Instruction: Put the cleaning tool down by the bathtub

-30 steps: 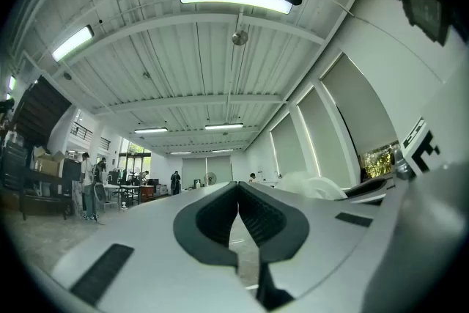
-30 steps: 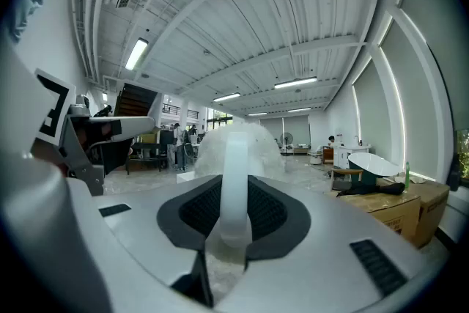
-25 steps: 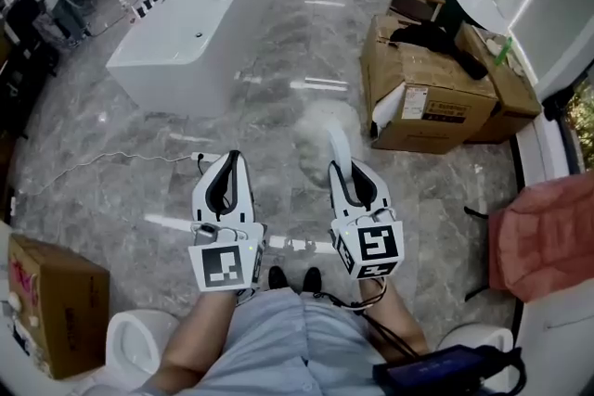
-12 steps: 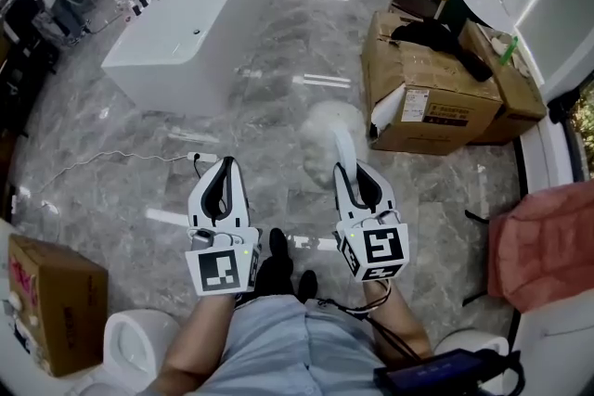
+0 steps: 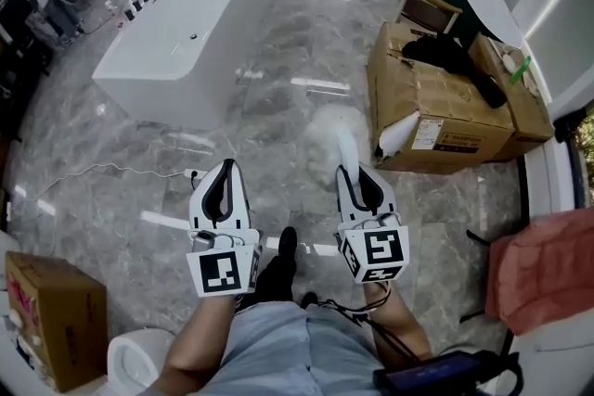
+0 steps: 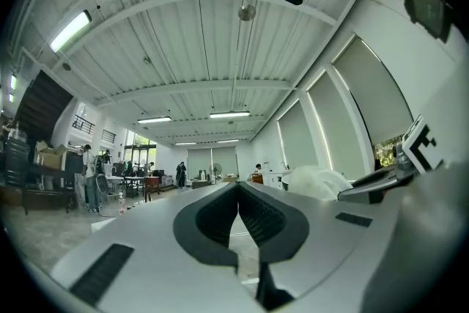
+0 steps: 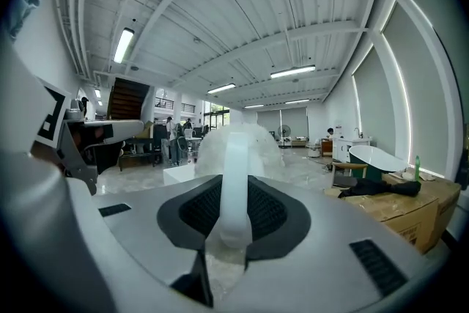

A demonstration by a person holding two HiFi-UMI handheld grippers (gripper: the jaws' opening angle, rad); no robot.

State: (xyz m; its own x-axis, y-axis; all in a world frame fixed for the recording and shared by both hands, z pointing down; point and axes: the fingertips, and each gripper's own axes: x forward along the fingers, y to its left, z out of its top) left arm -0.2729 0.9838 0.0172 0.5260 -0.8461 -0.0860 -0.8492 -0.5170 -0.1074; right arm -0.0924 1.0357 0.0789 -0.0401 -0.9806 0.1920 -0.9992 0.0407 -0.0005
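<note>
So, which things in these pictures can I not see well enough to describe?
- The cleaning tool: in the head view its fluffy head is pale and blurred against the grey floor, so its outline is unclear.
- The label on the cardboard box: the print is too small in the head view.
- The dark device: cut off by the bottom edge of the head view.

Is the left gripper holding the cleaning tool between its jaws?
No, the left gripper has its jaws shut together with nothing between them; the white cleaning tool is clamped in the right gripper.
</note>
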